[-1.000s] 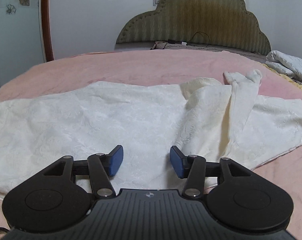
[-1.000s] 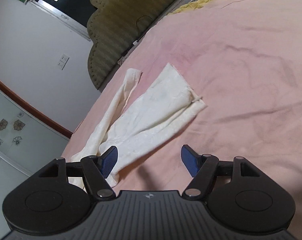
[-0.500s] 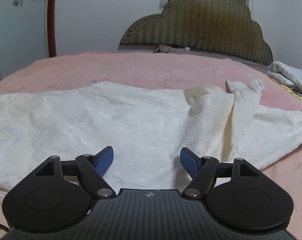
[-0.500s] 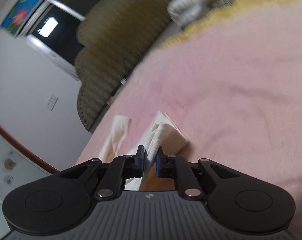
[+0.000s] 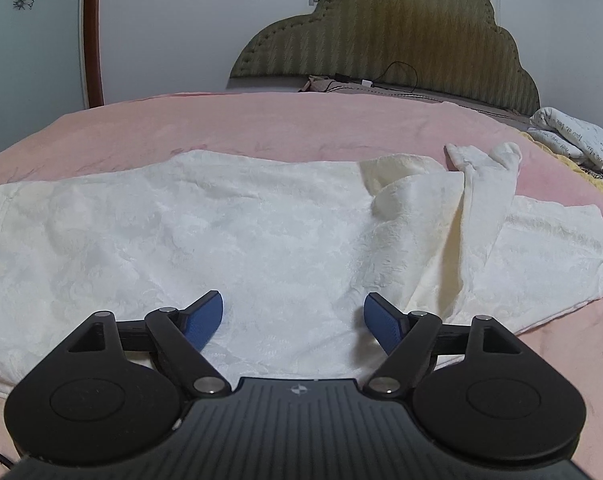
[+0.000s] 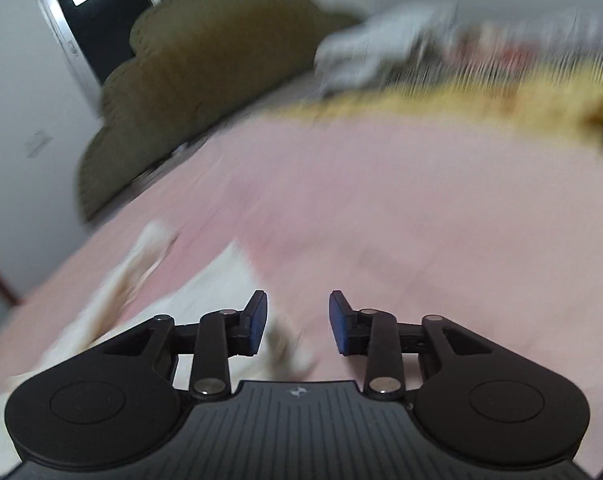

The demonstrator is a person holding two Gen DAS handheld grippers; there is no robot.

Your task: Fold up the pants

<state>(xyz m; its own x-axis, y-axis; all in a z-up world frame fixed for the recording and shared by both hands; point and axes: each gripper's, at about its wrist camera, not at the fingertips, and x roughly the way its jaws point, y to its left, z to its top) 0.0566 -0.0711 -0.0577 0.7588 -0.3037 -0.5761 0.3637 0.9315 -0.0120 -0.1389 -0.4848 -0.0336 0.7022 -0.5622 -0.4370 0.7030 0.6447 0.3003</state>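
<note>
Left gripper (image 5: 293,322), seen from its own wrist camera, hangs low over the cream-white patterned cloth pants (image 5: 229,236) with its blue pads spread wide and nothing between them. The pants lie spread across the pink bedspread (image 5: 261,120), running from nine o'clock to three o'clock. A rumpled ridge of doubled cloth rises at about one o'clock, and a narrow strip trails off toward the olive-green scalloped padded headboard (image 5: 385,36) at twelve. A white printed pillow (image 5: 573,136) sits at two o'clock, well apart from the pants.

Right gripper (image 6: 297,322), in its own heavily blurred view, stands partly open, gripping nothing. Only a pale end of the pants (image 6: 221,280) shows, from nine o'clock down to just beside the left pad; pink bedspread (image 6: 401,200) fills the rest.

Judging from this, neither gripper holds cloth, so a fold cannot begin yet. The rumpled ridge could get folded in and leave a lumpy crease, and a shallow pinch on the thin fabric might catch one layer only, or snag the bedspread beneath.
</note>
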